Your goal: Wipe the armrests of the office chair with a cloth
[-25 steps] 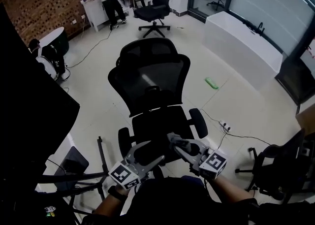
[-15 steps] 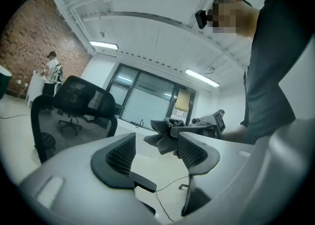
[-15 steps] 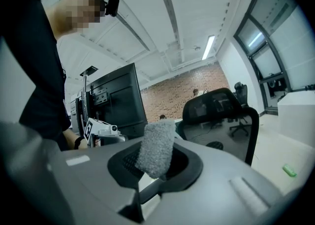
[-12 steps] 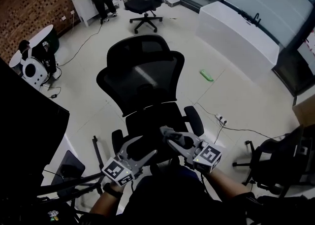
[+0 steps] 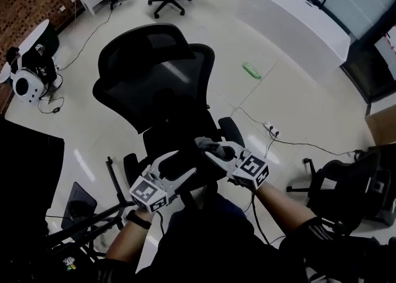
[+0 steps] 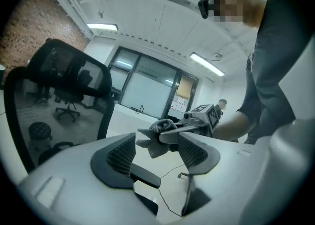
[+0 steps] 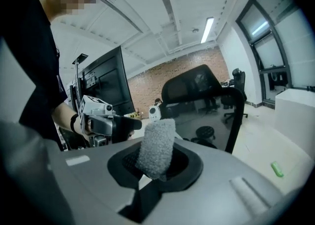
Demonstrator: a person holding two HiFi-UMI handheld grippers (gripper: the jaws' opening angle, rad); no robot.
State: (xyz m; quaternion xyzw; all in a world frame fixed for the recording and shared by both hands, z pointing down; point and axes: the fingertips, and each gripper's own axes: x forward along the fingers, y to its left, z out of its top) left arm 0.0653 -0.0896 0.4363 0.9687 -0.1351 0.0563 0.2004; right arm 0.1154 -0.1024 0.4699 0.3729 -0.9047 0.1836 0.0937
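Note:
A black mesh office chair point(image 5: 154, 80) stands in front of me in the head view, its right armrest point(image 5: 232, 132) and left armrest point(image 5: 130, 168) on either side of the seat. My right gripper point(image 5: 208, 146) hovers over the seat's front, shut on a grey fuzzy cloth point(image 5: 215, 148). In the right gripper view the cloth point(image 7: 157, 147) sticks up between the jaws of the right gripper point(image 7: 157, 164). My left gripper point(image 5: 179, 166) is held beside it, open and holding nothing. The left gripper view has the left gripper point(image 6: 155, 151) with a wide gap, the cloth point(image 6: 156, 137) beyond it.
A green object point(image 5: 251, 70) lies on the pale floor right of the chair, with a power strip and cable point(image 5: 270, 130) nearer. A long white counter point(image 5: 297, 18) runs at back right. Another dark chair point(image 5: 346, 182) stands at right, a black stand point(image 5: 93, 220) at left.
The head view has swung, so the chair now sits lower and further left in it. Both grippers stay together over the seat front, the right one still shut on the cloth.

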